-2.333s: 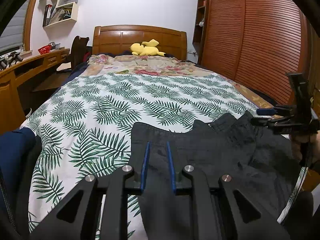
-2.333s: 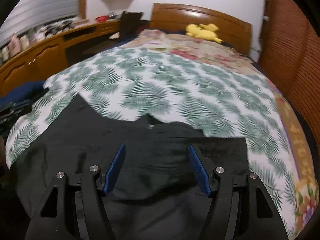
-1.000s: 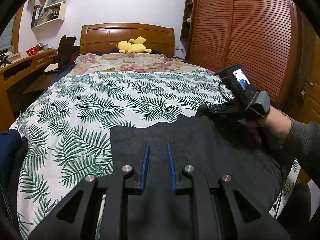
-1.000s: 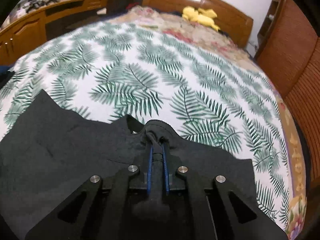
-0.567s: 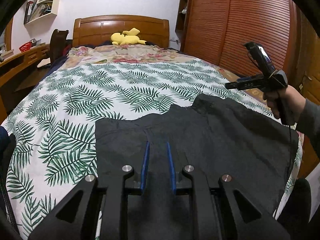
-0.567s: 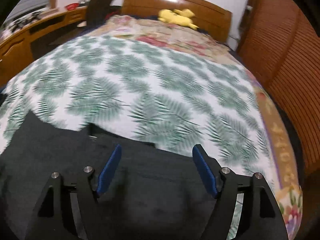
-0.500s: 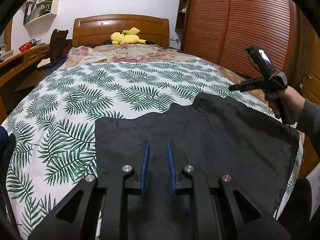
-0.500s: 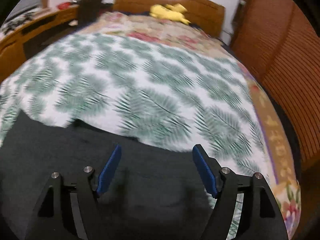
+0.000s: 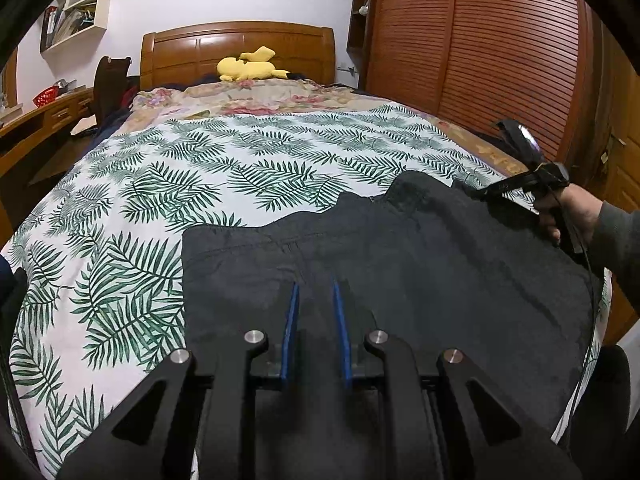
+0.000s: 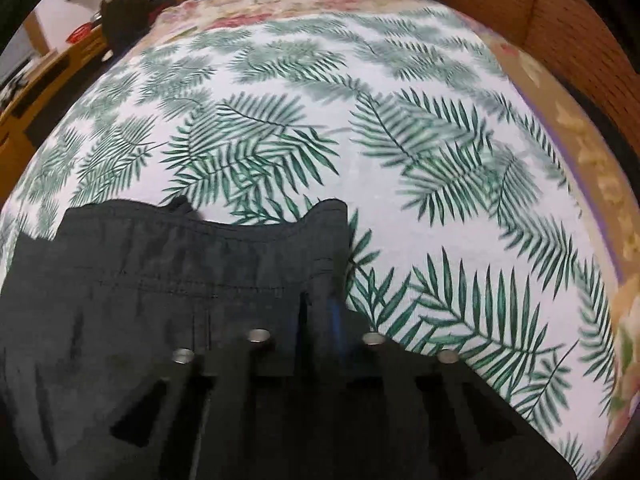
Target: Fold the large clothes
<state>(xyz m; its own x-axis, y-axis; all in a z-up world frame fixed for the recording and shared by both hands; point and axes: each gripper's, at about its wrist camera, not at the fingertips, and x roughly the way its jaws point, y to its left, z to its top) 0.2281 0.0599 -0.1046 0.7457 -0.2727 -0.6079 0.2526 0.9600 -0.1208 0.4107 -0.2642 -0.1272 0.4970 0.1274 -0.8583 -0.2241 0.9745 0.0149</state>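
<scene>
A black garment (image 9: 420, 256) lies spread on the near end of the palm-leaf bedspread (image 9: 224, 176). My left gripper (image 9: 315, 292) sits low over its left part with the blue pads close together; cloth lies between them. In the right wrist view the garment (image 10: 160, 280) fills the lower left, waistband edge toward the headboard. My right gripper (image 10: 318, 304) is shut on the garment's right corner. The right gripper also shows in the left wrist view (image 9: 472, 192), held in a hand at the garment's far right edge.
A yellow plush toy (image 9: 250, 66) lies by the wooden headboard (image 9: 236, 46). A floral quilt (image 9: 256, 98) covers the bed's far end. A wooden desk (image 9: 36, 120) runs along the left, a slatted wardrobe (image 9: 500, 48) along the right.
My right gripper was open above the garment half a second ago; now it has dropped to the right corner and shut on it. The left gripper has stayed in place.
</scene>
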